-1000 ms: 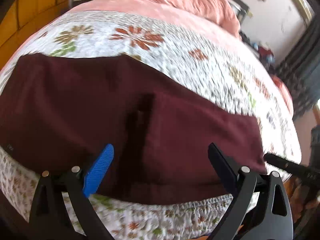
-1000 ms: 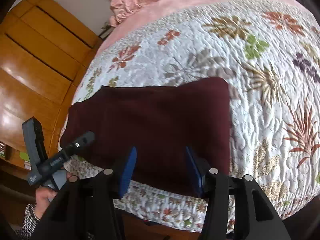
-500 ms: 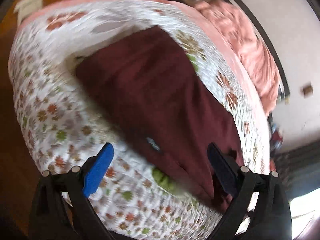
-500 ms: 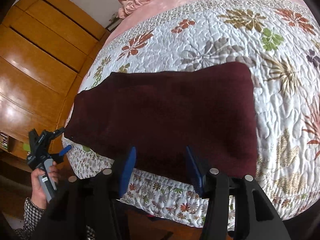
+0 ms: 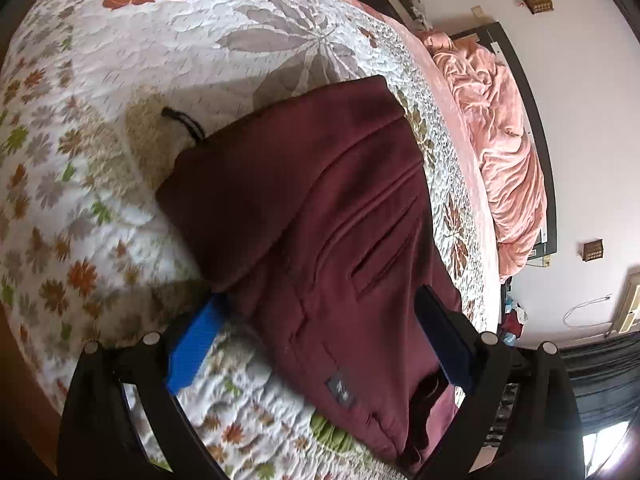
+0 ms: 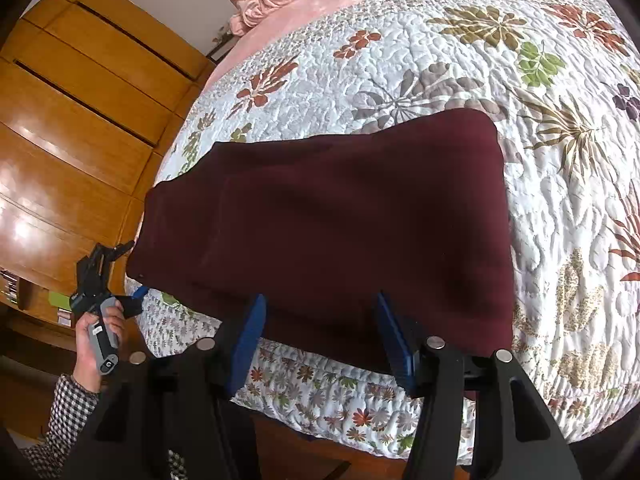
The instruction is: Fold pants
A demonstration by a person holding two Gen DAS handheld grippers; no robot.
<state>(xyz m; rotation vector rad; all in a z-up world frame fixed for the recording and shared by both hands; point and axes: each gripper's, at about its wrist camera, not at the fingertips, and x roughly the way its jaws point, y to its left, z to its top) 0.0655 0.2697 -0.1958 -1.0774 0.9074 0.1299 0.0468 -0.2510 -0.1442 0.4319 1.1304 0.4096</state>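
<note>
Folded maroon pants (image 6: 320, 220) lie across the near edge of a floral quilt (image 6: 460, 60). My right gripper (image 6: 320, 340) hovers over their near long edge; its jaws are opening, with the cloth edge below the gap and neither pad pressing. In the left wrist view the pants (image 5: 320, 208) run away from the camera, with a small grey label (image 5: 340, 388) near me. My left gripper (image 5: 320, 344) stands open wide, astride that end without pinching it. A hand (image 6: 96, 336) holds the left gripper (image 6: 130, 270) at the pants' left corner.
A black loop (image 5: 182, 122) pokes out beside the pants. A crumpled pink blanket (image 5: 500, 140) lies at the head of the bed. A wooden wardrobe (image 6: 80, 120) stands to the left. The quilt drops over the bed edge (image 6: 320, 400) just in front of me.
My left gripper has swung round to the left end of the pants and rolled, so they now run lengthwise ahead of it. The right gripper's fingers stand slightly wider apart.
</note>
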